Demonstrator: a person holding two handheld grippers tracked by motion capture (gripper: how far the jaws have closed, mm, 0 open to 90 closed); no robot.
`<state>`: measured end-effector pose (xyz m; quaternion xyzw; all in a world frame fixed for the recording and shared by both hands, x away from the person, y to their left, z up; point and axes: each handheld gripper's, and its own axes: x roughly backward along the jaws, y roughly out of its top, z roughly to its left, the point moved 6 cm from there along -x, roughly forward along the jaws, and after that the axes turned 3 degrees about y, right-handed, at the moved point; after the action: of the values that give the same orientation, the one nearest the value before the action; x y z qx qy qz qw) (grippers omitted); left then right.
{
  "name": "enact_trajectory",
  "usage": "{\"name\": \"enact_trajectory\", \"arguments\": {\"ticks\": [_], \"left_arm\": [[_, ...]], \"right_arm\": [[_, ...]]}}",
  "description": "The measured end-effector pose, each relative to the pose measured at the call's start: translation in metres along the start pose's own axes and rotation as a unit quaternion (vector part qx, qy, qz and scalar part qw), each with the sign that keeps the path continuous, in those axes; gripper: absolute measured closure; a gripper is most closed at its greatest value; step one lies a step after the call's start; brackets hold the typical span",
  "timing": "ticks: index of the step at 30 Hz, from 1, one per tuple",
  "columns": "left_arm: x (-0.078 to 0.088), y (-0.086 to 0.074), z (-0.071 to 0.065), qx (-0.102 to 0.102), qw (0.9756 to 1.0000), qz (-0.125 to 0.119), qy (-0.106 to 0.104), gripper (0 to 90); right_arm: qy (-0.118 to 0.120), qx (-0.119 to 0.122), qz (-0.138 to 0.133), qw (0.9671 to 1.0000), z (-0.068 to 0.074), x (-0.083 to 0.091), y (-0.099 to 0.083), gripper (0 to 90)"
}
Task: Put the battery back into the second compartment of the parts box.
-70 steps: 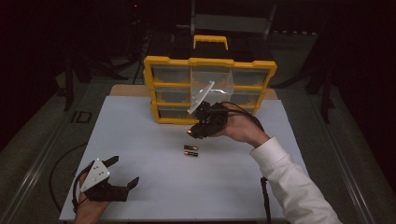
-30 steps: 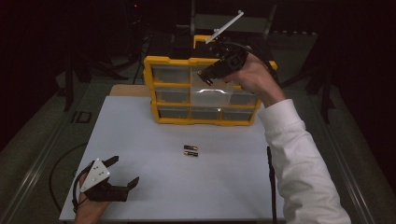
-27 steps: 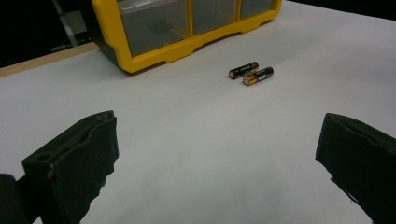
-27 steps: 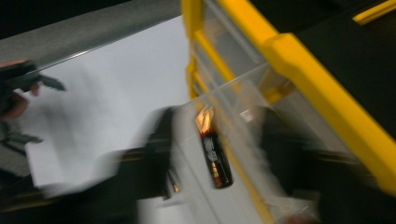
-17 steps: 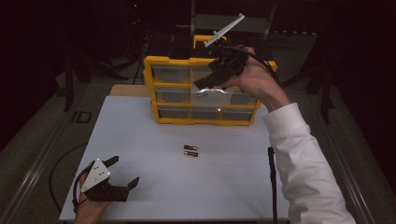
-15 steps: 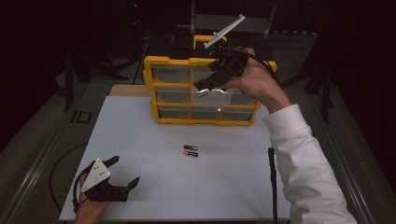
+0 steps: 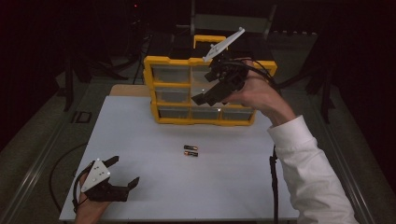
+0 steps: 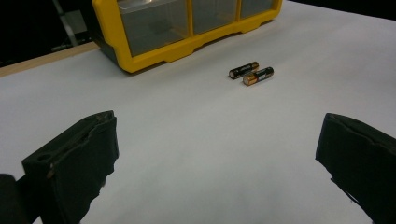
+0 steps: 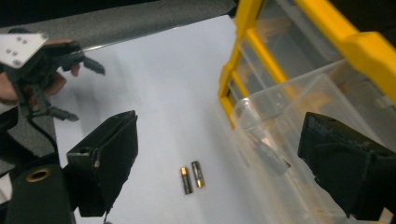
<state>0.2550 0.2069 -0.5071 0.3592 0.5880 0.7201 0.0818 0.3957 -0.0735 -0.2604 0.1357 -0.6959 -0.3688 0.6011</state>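
1. The right tongs (image 7: 205,95) hang raised in front of the yellow drawer cabinet (image 7: 154,84) at the far side of the worktop (image 7: 140,140).
2. The jaws of the right tongs have just been opening and now stand wide apart, gripping nothing.
3. In the right gripper view, a clear plastic drawer (image 9: 299,116) sticks out of the cabinet front, with a small dark item lying inside it; what that item is cannot be told.
4. The far jaw of the right tongs overlaps the drawer in that view; contact cannot be told.
5. Two batteries (image 7: 190,150) lie side by side on the worktop, near the middle, just in front of the cabinet and apart from it.
6. The left tongs (image 7: 125,171) rest at the near left corner of the worktop, jaws wide open and holding nothing.
7. The left tongs point toward the batteries and lie well apart from them.
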Motion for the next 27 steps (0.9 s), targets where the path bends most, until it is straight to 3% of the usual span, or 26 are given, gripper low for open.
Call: {"name": "enact_trajectory", "arguments": {"ticks": [10,27], "left_arm": [[0.001,0.001,0.001,0.001,1.0000,-0.006,0.003,0.2],[0.002,0.001,0.001,0.001,1.0000,-0.007,0.003,0.2]], "right_arm": [[0.010,0.017,0.012,0.9997,0.016,-0.010,-0.012,12.2],[0.021,0.032,0.034,0.9987,0.030,-0.040,-0.038,13.5]]}}
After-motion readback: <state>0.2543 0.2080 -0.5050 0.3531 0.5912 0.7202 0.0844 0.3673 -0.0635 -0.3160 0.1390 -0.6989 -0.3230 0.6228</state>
